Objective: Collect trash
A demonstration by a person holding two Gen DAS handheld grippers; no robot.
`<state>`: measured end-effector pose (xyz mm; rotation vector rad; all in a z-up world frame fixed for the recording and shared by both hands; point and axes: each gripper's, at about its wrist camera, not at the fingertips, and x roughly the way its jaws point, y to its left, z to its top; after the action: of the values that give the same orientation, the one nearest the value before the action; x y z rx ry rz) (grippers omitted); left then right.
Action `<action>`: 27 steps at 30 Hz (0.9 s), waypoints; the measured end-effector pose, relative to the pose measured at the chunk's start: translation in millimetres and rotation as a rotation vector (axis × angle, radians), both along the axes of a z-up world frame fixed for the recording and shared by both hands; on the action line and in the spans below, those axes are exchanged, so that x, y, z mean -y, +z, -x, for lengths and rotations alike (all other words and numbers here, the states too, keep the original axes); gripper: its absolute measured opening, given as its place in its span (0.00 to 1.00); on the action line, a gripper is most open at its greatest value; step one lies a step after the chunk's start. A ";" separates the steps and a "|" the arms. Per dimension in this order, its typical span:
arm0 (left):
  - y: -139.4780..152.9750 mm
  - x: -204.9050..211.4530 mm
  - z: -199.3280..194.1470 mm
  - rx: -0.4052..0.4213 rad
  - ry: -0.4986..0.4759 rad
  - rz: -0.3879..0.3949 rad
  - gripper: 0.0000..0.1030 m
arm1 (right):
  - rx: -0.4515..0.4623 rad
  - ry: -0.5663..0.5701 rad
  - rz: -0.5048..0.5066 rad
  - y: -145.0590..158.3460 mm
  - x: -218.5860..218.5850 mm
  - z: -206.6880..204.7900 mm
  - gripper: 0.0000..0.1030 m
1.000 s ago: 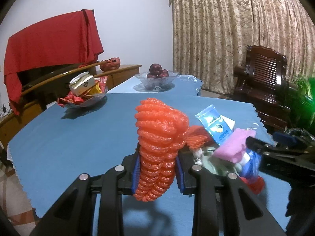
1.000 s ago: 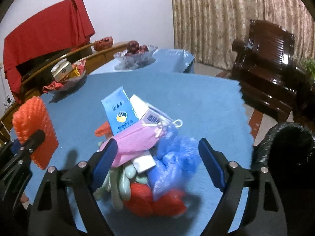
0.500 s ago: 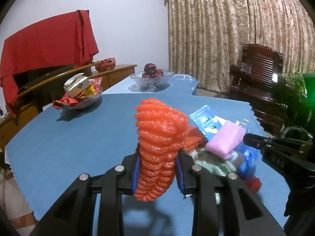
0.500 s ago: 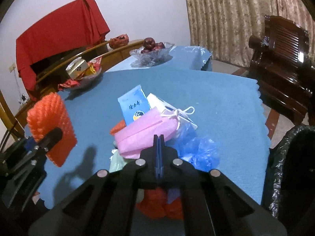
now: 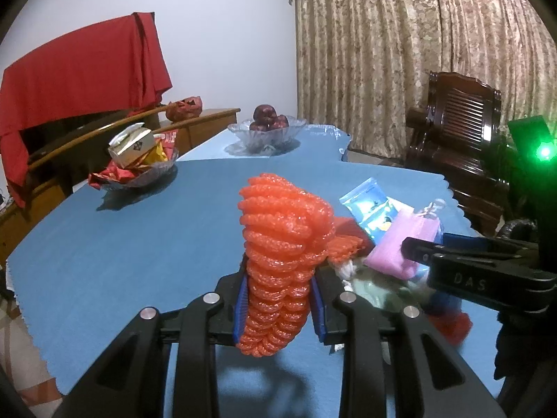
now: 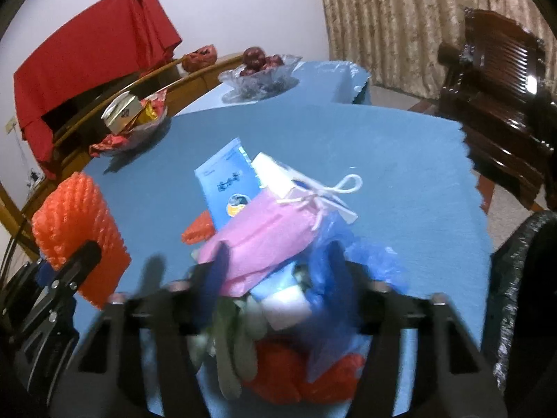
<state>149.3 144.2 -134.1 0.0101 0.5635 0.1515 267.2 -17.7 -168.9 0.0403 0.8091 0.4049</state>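
L gripper (image 5: 280, 299): we see it clamped on the orange foam net (image 5: 282, 261); both blue pads press its sides, net stands upright betw. them, top bulging above the jaws, bottom end hanging below, off the cloth.
R gripper (image 6: 275, 275): jaws have just been opening; we see them part-open around the near end of the trash pile, pink pouch (image 6: 264, 240) and blue plastic betw. them. Blurred, so we can't tell if pads touch anything.
Trash pile (image 6: 278, 278): sits on the blue tablecloth (image 6: 400, 160), near its right edge, just right of the held net.
Pile contents: pink pouch w/ white drawstring (image 6: 334, 191) on top; blue sachet (image 6: 226, 184) tilted up behind it; white box (image 6: 282, 174) beside the sachet; crumpled blue plastic bag (image 6: 334, 254) on the right; red plastic (image 6: 296, 372) at the bottom; pale green bits (image 6: 236, 341) at front left, too blurred to name.
2nd orange net piece (image 6: 196, 226): we see it lying at the pile's left edge, touching it.
Black bin bag (image 6: 522, 278): off the table's right edge, near the pile, rim only.
Snack dish (image 5: 139, 160): far left of table, well apart from the pile, holds a small box and wrappers.
Fruit bowl (image 5: 268, 132): on the far table section, dark red fruit in it.
Room: red cloth (image 5: 80, 80) draped at back left; patterned curtain (image 5: 400, 52); dark wooden chair (image 5: 459, 129) right.
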 end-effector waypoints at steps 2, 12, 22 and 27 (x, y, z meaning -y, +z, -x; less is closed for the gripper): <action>-2.7 -1.8 -4.2 -0.006 0.001 0.004 0.29 | 0.009 0.023 0.006 0.9 -3.1 -0.9 0.22; 2.0 3.9 -8.1 -0.003 -0.022 0.019 0.29 | 0.099 0.014 -0.039 34.8 23.9 18.2 0.05; 42.9 58.6 5.6 0.056 -0.155 0.077 0.29 | 0.192 -0.062 -0.059 80.8 90.9 61.6 0.05; 52.1 87.1 7.4 0.075 -0.215 0.103 0.29 | 0.195 -0.069 -0.064 85.6 117.5 75.0 0.05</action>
<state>141.9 57.1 -82.1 -0.0343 0.4917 -0.0866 192.2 -135.2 -83.3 0.0873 0.6010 0.3634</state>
